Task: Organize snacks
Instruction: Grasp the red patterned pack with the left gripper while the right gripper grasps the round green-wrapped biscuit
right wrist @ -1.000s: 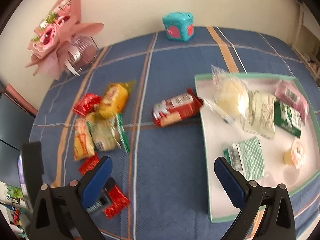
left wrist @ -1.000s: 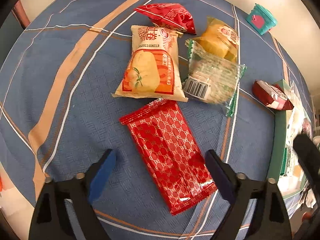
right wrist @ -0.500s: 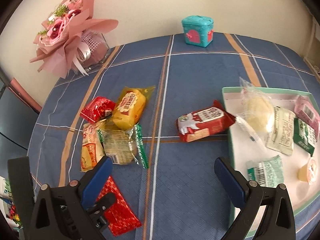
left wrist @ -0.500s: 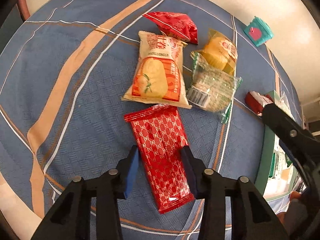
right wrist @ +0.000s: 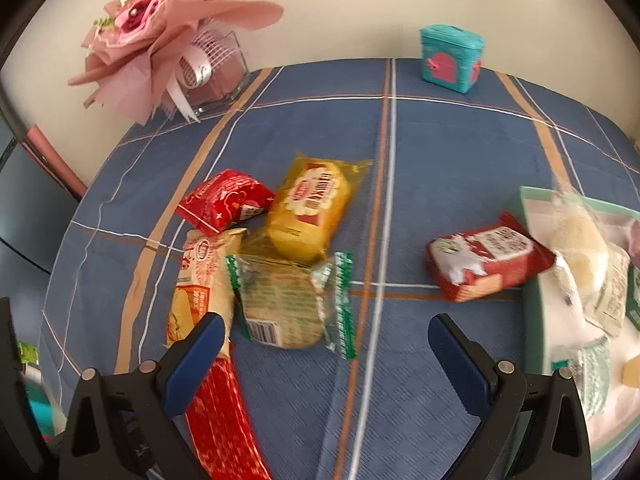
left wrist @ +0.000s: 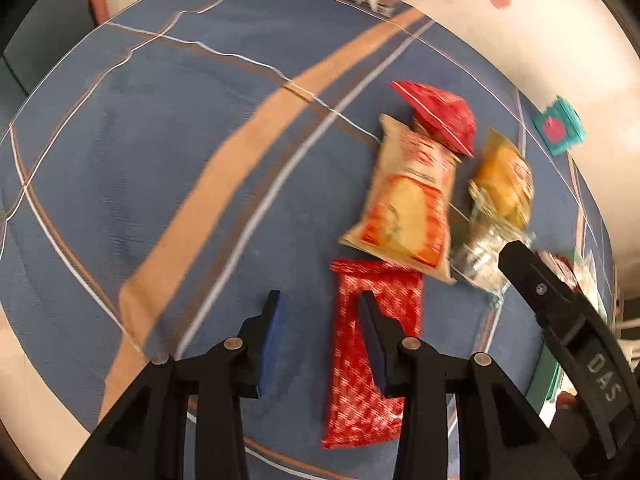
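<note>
Left gripper (left wrist: 322, 320): your jaws are closing, down to a narrow gap, pointing steeply down at the blue tablecloth (left wrist: 160, 160).
Between the jaws: only the left strip of the red patterned packet (left wrist: 360, 412). Your right finger crosses over it, your left pad stands clear with bare cloth showing, so there is no pinch on it.
Red patterned packet: flat on the cloth, running lengthwise under your gripper, with its far end just short of the cream-and-orange packet (left wrist: 408, 208).
Right gripper (right wrist: 324, 360): jaws spread wide and holding nothing, over bare cloth.
Just ahead of it: the clear green-edged packet (right wrist: 288, 304), overlapping the yellow packet (right wrist: 308, 208) behind it. The small red pouch (right wrist: 222, 206) lies to their left.
Further right: the red biscuit pack (right wrist: 488, 260) rests against the rim of the green tray (right wrist: 532, 320), which already has several snacks in it.
Back edge: a teal box (right wrist: 450, 58) and a pink bouquet (right wrist: 160, 28) stand by the wall.
</note>
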Motion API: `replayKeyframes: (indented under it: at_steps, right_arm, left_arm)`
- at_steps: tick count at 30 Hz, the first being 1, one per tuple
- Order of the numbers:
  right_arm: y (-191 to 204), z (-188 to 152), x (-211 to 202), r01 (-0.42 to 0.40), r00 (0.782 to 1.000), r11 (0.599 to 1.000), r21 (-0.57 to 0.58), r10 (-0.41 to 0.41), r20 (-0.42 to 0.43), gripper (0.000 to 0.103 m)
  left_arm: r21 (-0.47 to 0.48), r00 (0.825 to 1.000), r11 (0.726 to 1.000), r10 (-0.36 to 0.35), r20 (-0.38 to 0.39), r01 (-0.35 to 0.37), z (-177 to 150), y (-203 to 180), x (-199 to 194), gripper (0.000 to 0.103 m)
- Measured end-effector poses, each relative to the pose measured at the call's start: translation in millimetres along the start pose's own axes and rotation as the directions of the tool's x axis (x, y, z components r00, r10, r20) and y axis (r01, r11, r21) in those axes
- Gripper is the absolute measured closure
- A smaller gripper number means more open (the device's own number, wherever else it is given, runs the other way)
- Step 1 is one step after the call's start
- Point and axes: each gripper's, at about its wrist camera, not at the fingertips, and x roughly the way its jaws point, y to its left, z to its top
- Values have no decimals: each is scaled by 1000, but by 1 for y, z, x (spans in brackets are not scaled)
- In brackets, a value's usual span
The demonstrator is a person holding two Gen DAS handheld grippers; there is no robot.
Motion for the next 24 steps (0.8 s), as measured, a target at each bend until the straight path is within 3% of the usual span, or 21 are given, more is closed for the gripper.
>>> replayKeyframes:
  at_steps: [10,18,24]
  right_arm:
    - [16,9,35,66,998,997,-50,-67,-17,8]
    - [9,6,35,43,998,999,-20,-44,-35,29]
    - [-3,-4,27,41,996,999,3,-41,-74,36]
  left_arm:
    - [-13,1000,1000,-9,1,9,7,9,0,63]
    - [-27,1000,999,-20,-8,20,11,5,0,63]
    - [-24,996,997,-78,-49,77,10,-11,4,53]
